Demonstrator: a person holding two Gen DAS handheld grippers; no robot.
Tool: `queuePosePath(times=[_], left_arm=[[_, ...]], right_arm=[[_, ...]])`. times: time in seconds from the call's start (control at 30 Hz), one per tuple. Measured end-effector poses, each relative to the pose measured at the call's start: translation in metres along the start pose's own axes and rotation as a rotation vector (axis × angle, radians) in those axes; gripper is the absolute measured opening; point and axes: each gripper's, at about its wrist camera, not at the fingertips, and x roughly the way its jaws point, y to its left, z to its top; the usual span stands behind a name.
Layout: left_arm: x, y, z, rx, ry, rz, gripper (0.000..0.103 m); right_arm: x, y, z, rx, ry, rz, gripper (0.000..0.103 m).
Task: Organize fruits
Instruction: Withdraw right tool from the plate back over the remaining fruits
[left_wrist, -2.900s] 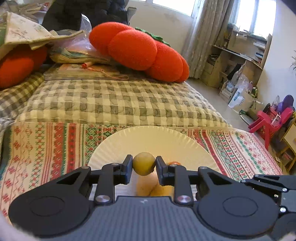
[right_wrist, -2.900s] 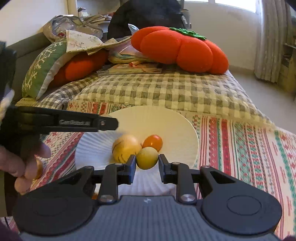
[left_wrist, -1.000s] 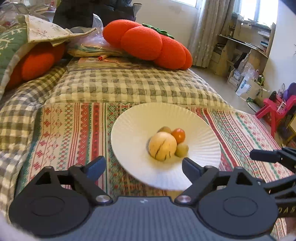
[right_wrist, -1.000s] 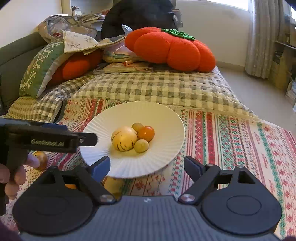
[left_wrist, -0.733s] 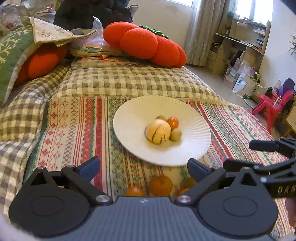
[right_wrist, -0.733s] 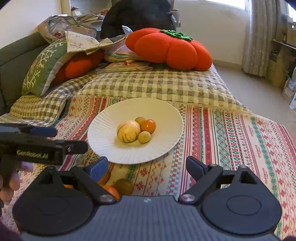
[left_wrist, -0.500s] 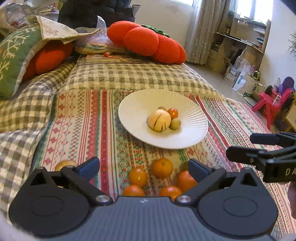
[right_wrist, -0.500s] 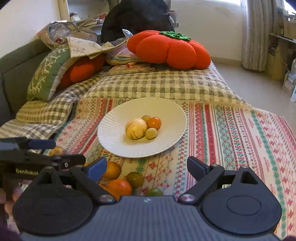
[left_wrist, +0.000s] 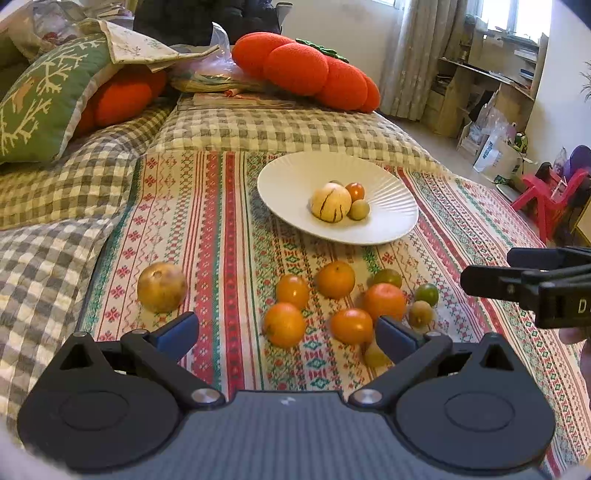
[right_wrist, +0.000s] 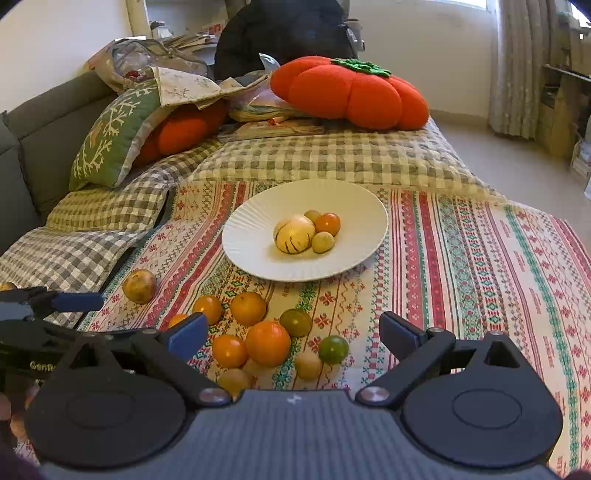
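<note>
A white plate (left_wrist: 291, 184) sits on the striped blanket (left_wrist: 221, 229) covering the bed, and serves as the landmark. On it lie a pale striped melon (left_wrist: 331, 202), a small orange tomato (left_wrist: 355, 191) touching the melon's far side, and a small yellow-green fruit (left_wrist: 358, 209) just beside it. In front of the plate, a cluster of oranges (left_wrist: 336, 279) and small green fruits (left_wrist: 387, 277) lies loose on the blanket. A brown round fruit (left_wrist: 161, 287) rests apart, to the plate's near left. The left tongs (left_wrist: 288, 334) are released and empty. The right tongs (right_wrist: 291, 332) are opening, with nothing between them.
</note>
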Motion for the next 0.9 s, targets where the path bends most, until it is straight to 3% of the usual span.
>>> queuePosePath(times=[0.3,0.6,0.9], left_arm=[[-0.006,0.007,-0.017,0.006,-0.008,0.019,0.096],[-0.003,0.023,-0.03,0.039,-0.034,0.067,0.096],[0.01,0.038,-0.041,0.053,-0.033,0.1,0.096]], right_arm=[[-0.004,0.002,-0.018,-0.007,-0.026,-0.029,0.103],[0.011,0.012,-0.039,-0.12,0.031,-0.055,0.103],[0.028,0.008,-0.053,-0.091,0.105,-0.086,0.103]])
